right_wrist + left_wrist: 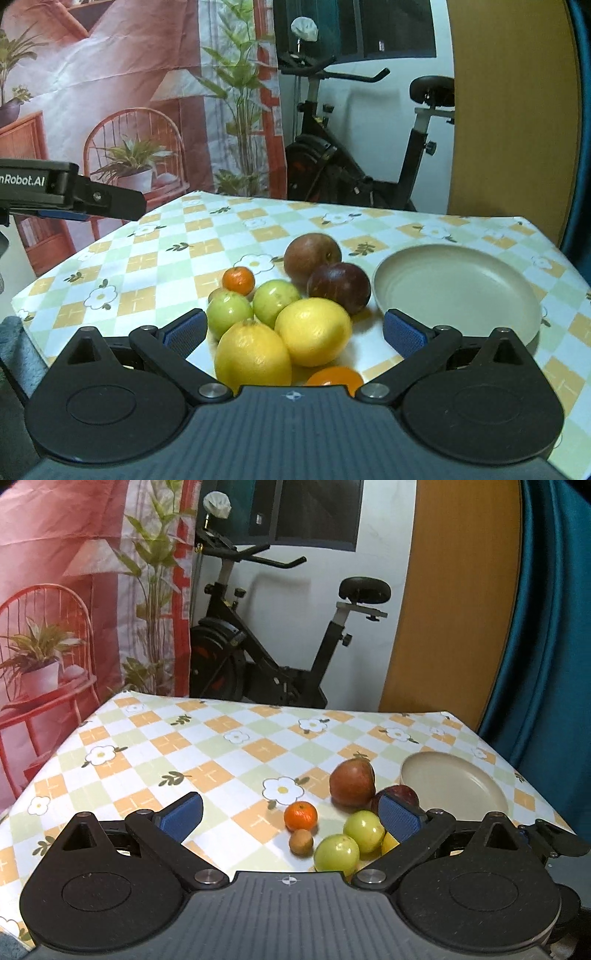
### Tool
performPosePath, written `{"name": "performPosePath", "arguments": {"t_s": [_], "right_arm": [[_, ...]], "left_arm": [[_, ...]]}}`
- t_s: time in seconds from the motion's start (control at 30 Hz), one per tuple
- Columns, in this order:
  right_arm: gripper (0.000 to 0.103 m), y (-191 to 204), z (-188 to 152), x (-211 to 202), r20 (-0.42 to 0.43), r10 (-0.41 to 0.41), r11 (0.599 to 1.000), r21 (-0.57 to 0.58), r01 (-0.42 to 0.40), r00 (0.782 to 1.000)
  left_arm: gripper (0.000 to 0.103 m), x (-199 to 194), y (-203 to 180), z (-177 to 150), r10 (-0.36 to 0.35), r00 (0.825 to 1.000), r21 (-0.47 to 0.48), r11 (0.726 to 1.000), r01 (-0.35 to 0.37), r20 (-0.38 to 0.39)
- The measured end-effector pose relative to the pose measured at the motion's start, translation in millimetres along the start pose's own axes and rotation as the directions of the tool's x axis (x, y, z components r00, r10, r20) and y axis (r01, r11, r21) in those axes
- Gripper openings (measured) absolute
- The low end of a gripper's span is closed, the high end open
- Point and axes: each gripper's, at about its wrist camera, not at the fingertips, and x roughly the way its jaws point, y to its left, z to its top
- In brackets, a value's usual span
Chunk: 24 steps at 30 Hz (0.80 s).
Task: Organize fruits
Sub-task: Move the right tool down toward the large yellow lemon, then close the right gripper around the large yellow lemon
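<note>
Between the wide-apart pads of the right gripper [291, 330], the fruits sit bunched on the worktop [155, 254], two lemons [251, 354] nearest at 6 o'clock, green fruits [229, 312] at 9, the dark plum [340, 288] at 1 beside the empty plate [458, 291] at 3. Closing on one lemon could nudge its touching neighbours and roll them toward the near edge. At far left the left gripper [291, 818] hovers, also spread and empty.
</note>
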Motion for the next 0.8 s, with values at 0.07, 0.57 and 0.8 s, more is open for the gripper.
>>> {"name": "performPosePath", "arguments": {"t_s": [0.07,0.57,0.8], "right_arm": [[0.101,3,-2,-1,-0.003,0.009,1.0,-0.01,-0.009,1.0],[0.06,13,-13,8,-0.08,0.098,0.993,-0.06,-0.103,0.992],[0.06,9,-19,15,-0.116,0.106,0.993,-0.032,-0.11,0.988]], "left_arm": [[0.1,1,-1,-1,-0.003,1.0,0.008,1.0,0.003,-0.007],[0.07,24,-20,-14,-0.163,0.977,0.081,0.981,0.175,-0.139],[0.069,44,-20,-21,-0.239,0.942,0.035,0.967,0.254,-0.235]]}}
